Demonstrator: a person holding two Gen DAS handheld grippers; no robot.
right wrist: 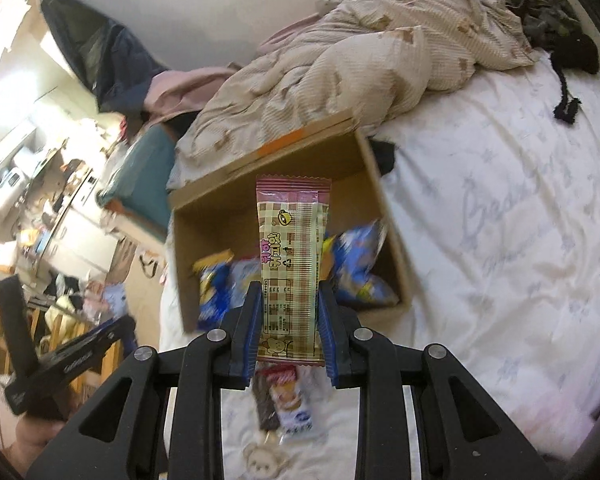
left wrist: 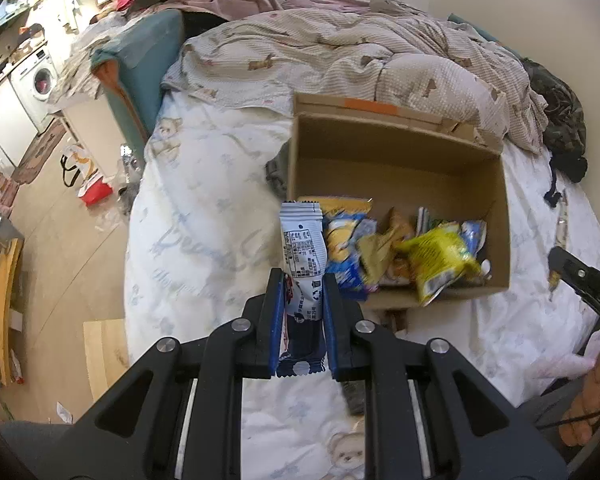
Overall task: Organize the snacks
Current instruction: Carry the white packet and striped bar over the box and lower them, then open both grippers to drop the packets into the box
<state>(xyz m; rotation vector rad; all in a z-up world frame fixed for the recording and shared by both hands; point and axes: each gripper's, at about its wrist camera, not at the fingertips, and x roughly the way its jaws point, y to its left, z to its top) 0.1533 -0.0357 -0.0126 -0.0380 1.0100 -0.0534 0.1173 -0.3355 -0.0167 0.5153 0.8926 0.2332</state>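
My left gripper (left wrist: 302,280) is shut on a blue-and-white snack bar (left wrist: 303,256), held upright at the near left corner of an open cardboard box (left wrist: 380,148) on the bed. The box holds several snack bags, among them a yellow one (left wrist: 440,264). My right gripper (right wrist: 287,292) is shut on a beige-and-pink checked snack bar (right wrist: 293,268), held above the near side of the same box (right wrist: 227,208). Blue bags (right wrist: 360,272) lie in the box. Loose snack packs (right wrist: 283,404) lie on the sheet below my right gripper.
A rumpled beige quilt (left wrist: 360,48) lies behind the box. A dark garment (left wrist: 560,120) sits at the far right of the bed. The white sheet (right wrist: 500,220) spreads to the right. The bed's left edge drops to a cluttered wooden floor (left wrist: 67,248).
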